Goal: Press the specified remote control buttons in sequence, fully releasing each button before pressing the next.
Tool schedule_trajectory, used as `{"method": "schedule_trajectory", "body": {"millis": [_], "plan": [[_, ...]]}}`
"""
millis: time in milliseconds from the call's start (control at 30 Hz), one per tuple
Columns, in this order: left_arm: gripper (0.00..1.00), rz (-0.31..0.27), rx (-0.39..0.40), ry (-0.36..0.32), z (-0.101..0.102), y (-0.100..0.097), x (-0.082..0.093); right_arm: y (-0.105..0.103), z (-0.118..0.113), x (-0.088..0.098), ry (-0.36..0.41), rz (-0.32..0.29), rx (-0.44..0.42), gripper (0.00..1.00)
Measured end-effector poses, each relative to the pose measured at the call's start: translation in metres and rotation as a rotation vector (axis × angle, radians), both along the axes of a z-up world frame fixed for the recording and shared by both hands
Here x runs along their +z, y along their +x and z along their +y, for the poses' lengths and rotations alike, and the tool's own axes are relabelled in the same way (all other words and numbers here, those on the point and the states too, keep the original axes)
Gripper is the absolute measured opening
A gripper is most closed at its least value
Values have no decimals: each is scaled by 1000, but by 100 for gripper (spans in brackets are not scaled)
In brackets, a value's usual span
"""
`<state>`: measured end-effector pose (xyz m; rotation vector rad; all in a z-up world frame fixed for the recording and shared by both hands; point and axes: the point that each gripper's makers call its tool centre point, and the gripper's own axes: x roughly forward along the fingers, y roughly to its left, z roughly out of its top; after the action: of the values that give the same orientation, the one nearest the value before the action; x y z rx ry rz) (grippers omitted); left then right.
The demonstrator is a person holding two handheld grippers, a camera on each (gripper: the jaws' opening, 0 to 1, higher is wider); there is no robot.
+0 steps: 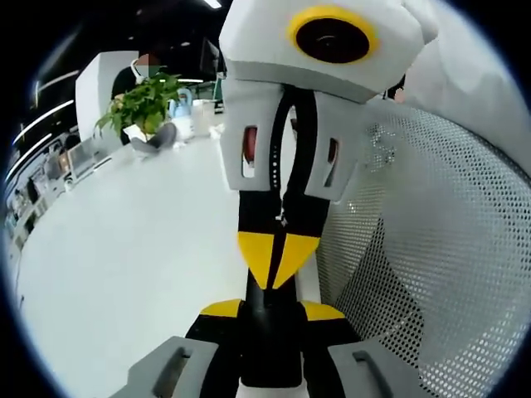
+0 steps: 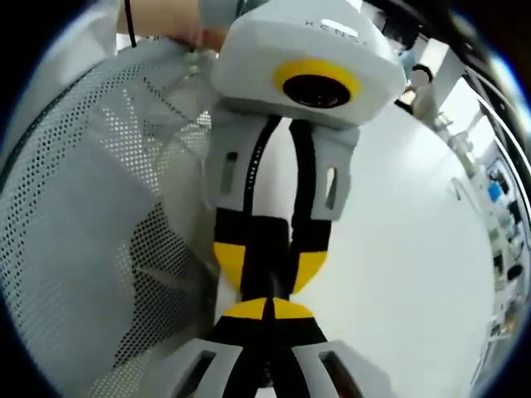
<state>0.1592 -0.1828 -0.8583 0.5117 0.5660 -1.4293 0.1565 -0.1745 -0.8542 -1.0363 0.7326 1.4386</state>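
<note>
Where both grippers are held, the table [image 1: 124, 249]: a broad white top, lying to the left of the left gripper [image 1: 271, 311] and below it, and to the right of the right gripper [image 2: 270, 286].
Mesh panel [image 1: 431, 249]: a white perforated sheet, curved, close on the left gripper's right; in the right gripper view it is close on that gripper's left [image 2: 91, 207].
Right gripper: it faces the left gripper head-on, its grey body at the top of the left gripper view. Its black-and-yellow jaws are pressed together, with only a thin seam between them [image 1: 278, 265].
Left gripper: its yellow-banded jaws stand apart, one on each side of the right gripper's black tips, which reach in between them [image 2: 267, 269]. I cannot tell whether they pinch those tips.
Potted plant [image 1: 145, 104]: green and leafy, far beyond the left gripper, up and to its left, at the table's far end.
Remote control: I cannot tell its place from either view.
</note>
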Motion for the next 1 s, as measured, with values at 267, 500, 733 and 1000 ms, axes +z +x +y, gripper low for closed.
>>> {"method": "schedule_trajectory", "body": {"millis": [267, 500, 733, 1000], "plan": [[25, -1, 0, 1, 0, 0, 0, 1, -1, 0, 2, 7, -11, 0], [25, -2, -1, -1, 0, 0, 0, 2, -1, 2, 83, 61, -106, 0], [25, -2, 1, -4, 0, 0, 0, 5, -2, 4, 189, 184, -250, 0], [25, -4, -3, -8, 0, 0, 0, 2, 5, 8, 184, 156, -176, 0]]}}
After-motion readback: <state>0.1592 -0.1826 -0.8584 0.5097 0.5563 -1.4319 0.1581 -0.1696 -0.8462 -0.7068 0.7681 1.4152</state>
